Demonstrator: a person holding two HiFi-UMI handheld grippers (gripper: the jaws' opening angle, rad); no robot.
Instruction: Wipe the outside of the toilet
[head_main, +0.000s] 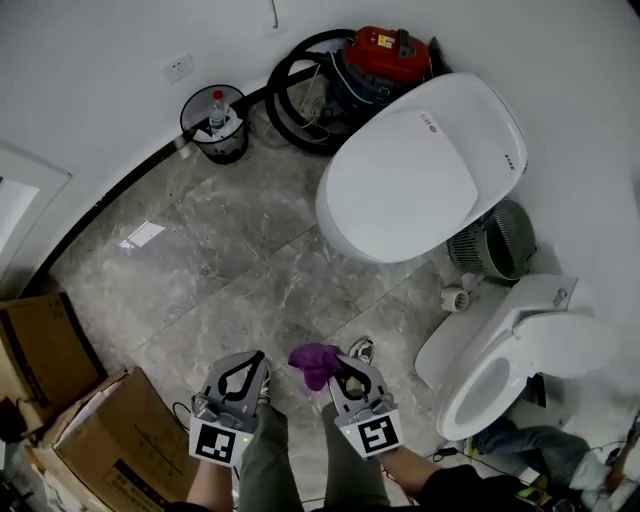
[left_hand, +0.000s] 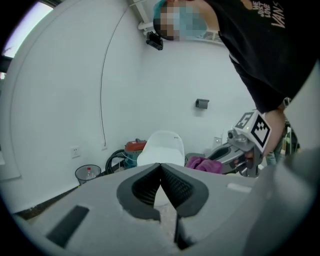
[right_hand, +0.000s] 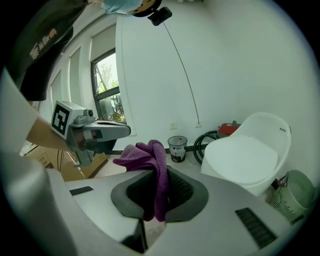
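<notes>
While the right tool (head_main: 348, 378) pinches the purple cloth (head_main: 314, 361) and the left tool (head_main: 245, 372) is pressed together empty, better carry the cloth to the toilet (head_main: 420, 170) at one o'clock and wipe flat.

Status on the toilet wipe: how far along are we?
Done: the purple cloth is off the ground, pinched in the right claw. In hand: both claws hang over the floor, short of the white toilet; the left claw is shut and empty. Left: all the wiping. The cloth touches no part of the toilet's outside.
</notes>
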